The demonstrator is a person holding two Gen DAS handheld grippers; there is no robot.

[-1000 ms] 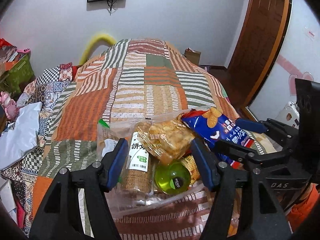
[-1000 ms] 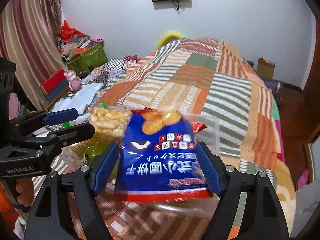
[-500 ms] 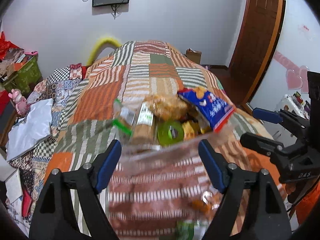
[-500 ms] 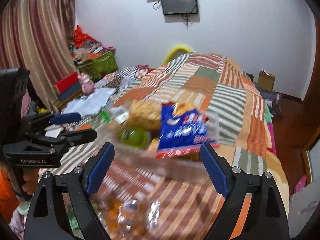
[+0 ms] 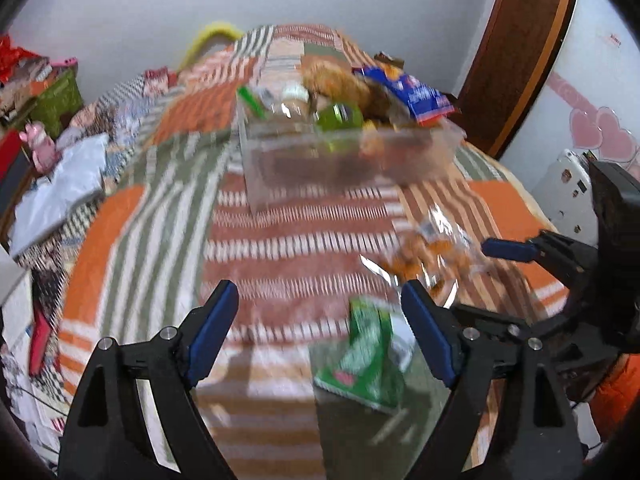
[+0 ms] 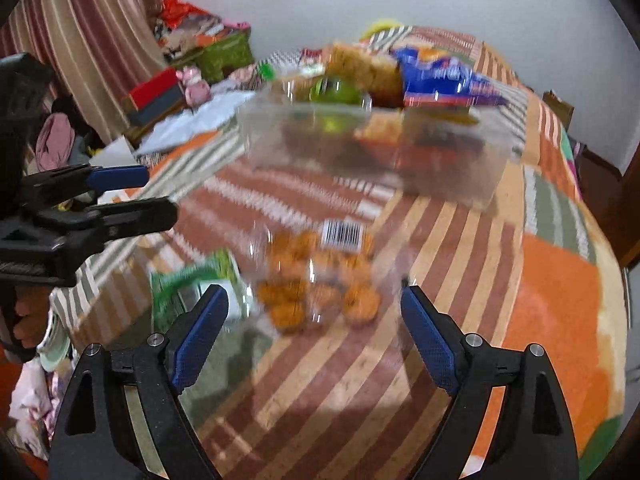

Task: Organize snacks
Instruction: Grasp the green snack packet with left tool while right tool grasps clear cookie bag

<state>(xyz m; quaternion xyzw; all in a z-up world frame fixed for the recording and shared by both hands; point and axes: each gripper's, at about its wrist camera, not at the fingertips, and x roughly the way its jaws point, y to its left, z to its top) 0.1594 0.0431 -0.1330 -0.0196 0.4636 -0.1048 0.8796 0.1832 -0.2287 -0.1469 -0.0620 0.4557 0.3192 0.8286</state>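
Both views are motion-blurred. The left tool (image 5: 320, 328) has its jaws spread wide with nothing between them, and the right tool (image 6: 314, 330) is likewise wide apart and empty. A clear plastic bin (image 5: 344, 160) sits on the patchwork bedspread (image 5: 280, 248), well ahead of both tools, holding a blue chip bag (image 5: 408, 92), a bag of golden snacks (image 5: 334, 80) and a green bottle (image 5: 340, 116). Nearer, loose on the bed, lie a clear bag of orange snacks (image 6: 320, 280) with a barcode label and, just left of it, a green packet (image 5: 368, 360).

Filled clear bin (image 5: 344, 160), two loose packets nearer
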